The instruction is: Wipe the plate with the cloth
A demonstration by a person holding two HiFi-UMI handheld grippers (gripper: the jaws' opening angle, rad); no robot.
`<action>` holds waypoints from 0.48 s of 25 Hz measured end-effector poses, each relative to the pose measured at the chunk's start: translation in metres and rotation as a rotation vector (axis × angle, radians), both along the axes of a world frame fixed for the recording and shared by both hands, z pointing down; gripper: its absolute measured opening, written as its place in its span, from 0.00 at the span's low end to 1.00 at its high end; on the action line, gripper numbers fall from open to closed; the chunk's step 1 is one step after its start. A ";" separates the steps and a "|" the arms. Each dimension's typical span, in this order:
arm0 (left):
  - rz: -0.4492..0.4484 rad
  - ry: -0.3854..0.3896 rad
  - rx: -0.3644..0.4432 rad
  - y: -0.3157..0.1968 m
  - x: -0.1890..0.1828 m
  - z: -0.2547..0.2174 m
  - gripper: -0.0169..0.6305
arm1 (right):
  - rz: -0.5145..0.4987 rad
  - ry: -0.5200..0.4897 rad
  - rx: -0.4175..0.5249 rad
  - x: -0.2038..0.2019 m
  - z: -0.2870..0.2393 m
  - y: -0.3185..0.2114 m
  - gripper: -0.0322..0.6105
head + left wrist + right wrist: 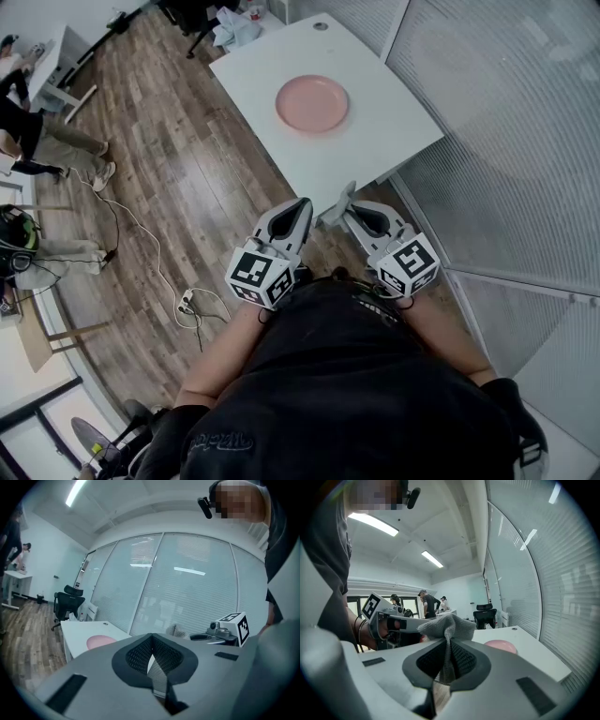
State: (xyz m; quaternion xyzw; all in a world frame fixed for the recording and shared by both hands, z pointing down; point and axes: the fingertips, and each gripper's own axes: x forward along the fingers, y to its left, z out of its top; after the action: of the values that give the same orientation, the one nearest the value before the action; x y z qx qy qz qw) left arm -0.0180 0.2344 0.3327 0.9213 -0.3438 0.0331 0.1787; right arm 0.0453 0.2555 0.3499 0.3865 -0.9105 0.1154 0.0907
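Upper centre of head view: pink plate (312,103) sits on the white table (398,131), roughly mid-tabletop.

Lower centre, same view: both grippers are side by side in front of the person's torso, short of the table's near edge, tips aimed toward the plate.

- left gripper (302,202): jaws clenched together. Its own view shows the mesh pads meeting with nothing between them.
- right gripper (349,201): clamped on the grey cloth (446,626). The cloth bunches above the jaw tips and a strip runs down between the pads. In head view it's a small grey tuft at that gripper's tip, close to the table edge in the picture.

Cloth and plate are well apart, no contact.

Right gripper view: plate shows right of centre beyond the jaws, flat on the tabletop. The left gripper shows at the left of the frame.

Left gripper view: plate sits lower left on the table, with a black office chair (68,603) past the table's far end.

Surroundings in head view: glass wall (525,141) with blinds fills the right side. Wood floor (187,178) is on the left, with a white cable (141,239) trailing across it. People (37,141) stand at the far left edge.
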 end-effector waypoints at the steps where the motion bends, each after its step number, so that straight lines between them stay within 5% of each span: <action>1: -0.010 0.003 -0.003 0.001 0.000 -0.002 0.05 | -0.005 0.001 0.001 0.001 -0.003 0.002 0.11; 12: -0.022 -0.029 0.012 0.037 0.044 0.005 0.05 | -0.012 -0.015 0.037 0.043 -0.002 0.036 0.11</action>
State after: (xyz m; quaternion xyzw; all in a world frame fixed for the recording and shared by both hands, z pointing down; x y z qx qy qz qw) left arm 0.0255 0.2711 0.3373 0.9179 -0.3566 0.0427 0.1685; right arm 0.0884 0.2919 0.3475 0.3818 -0.9155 0.1008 0.0774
